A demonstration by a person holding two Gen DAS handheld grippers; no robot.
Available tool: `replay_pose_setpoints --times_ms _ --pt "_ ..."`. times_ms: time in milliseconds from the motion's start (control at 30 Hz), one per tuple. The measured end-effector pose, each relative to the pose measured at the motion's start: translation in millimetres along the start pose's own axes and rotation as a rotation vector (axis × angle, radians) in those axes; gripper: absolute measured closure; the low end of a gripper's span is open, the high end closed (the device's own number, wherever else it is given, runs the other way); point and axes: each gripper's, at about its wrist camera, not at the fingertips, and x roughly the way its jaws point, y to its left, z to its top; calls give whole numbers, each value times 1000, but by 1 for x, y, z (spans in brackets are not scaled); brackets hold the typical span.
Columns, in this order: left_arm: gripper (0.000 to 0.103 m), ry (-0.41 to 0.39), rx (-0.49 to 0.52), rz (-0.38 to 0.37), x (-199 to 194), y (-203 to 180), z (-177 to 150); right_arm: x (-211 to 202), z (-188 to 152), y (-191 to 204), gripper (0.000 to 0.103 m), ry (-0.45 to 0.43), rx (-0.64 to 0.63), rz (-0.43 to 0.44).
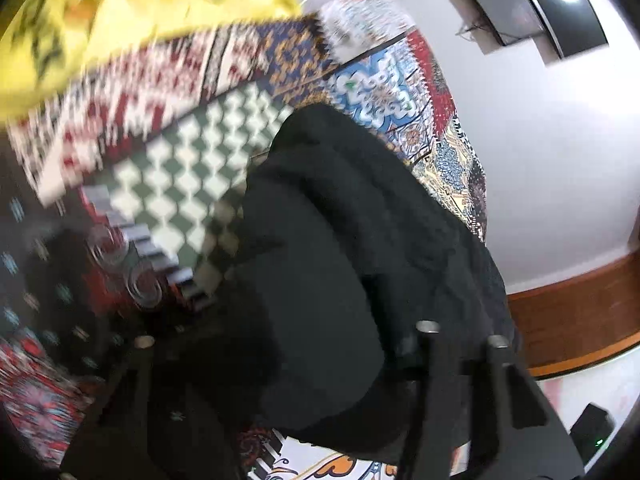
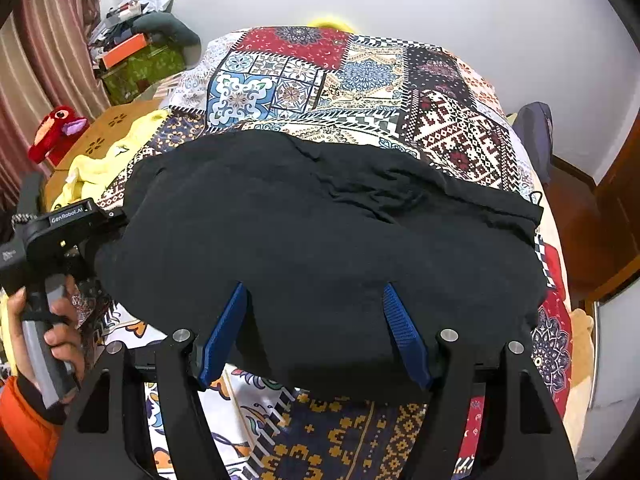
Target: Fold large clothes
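Blur smears the left wrist view. A black garment [image 1: 340,248] lies across a patchwork bedspread [image 1: 180,152], and a yellow garment [image 1: 120,12] sits at the upper left. The left tool [image 1: 288,380] is dark against the black cloth, so its fingertips are lost and I cannot tell whether it grips anything. A white wall [image 1: 540,160] and a wooden skirting [image 1: 572,320] fill the right side.

In the right wrist view the black garment [image 2: 320,232] is spread wide on the patchwork bedspread [image 2: 340,92] of the bed. The right tool [image 2: 316,336] stands wide, its blue fingers [image 2: 224,332] lying over the garment's near edge with cloth bulging between them; they do not pinch it. At the left edge a hand [image 2: 44,320] with an orange sleeve [image 2: 24,420] holds the left tool [image 2: 102,236], whose tip meets the garment's left edge. A yellow garment [image 2: 100,168] lies beside it, with a red plush toy [image 2: 56,128] farther back.
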Motion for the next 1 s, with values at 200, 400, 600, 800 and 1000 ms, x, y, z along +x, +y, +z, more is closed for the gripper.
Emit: replay_pose_setpoints --times_ms 200,400,600,800,1000 --pt "70 -86 115 44 -35 -31 14 -14 6 10 36 -26 -5 0" --pt "72 -259 266 133 -91 -57 23 -23 21 33 36 -78 -28 31" --pt "72 -398 414 266 -127 -72 28 -4 36 65 36 -85 -6 128" --pt "72 -413 537 319 -125 -84 21 36 39 89 35 -7 13 215" --pt "73 -380 617 338 -109 -96 4 70 23 99 35 90 -31 235"
